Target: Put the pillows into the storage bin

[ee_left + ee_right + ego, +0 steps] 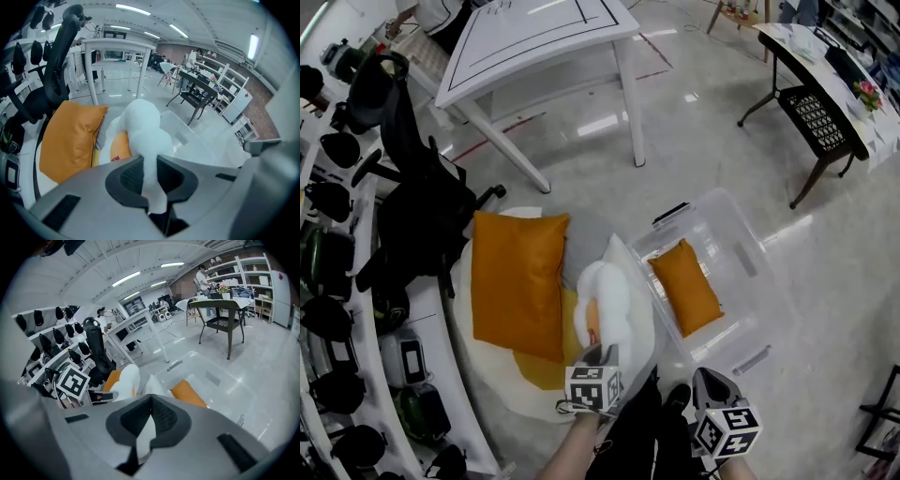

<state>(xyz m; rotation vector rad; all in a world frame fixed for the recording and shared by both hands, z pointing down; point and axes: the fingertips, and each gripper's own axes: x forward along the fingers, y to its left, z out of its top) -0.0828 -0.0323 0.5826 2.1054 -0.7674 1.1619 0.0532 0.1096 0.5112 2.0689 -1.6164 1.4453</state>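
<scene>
Both grippers hold the white pillow (pixel 609 295), which is lifted w/ its lumpy end up, right at the left edge of the clear storage bin (pixel 773 281); can't tell if it touches the rim. The left gripper (pixel 152 185) has its jaws clenched on a thin fold of the pillow's white fabric, w/ the bulk of the pillow bulging out past the pads. The right gripper (pixel 146 427) is likewise clamped on a pinch of white fabric, which runs up to the pillow's pointed corner by the bin's near-left corner. The bin sits open on the glossy floor. Inside it a small orange pillow (pixel 686 286) lies flat along the left wall, while the right half of the bin's bottom is bare. A big orange pillow (pixel 517 281) lies flat on a white-and-yellow egg-shaped mat (pixel 502 389), left of the white pillow & well apart from the bin. A black office chair (pixel 422 206) stands just beside the mat's left edge. A white table (pixel 534 37) stands beyond the mat's far edge. A black wire chair (pixel 816 117) stands beyond the bin's far-right corner, well apart from it.
</scene>
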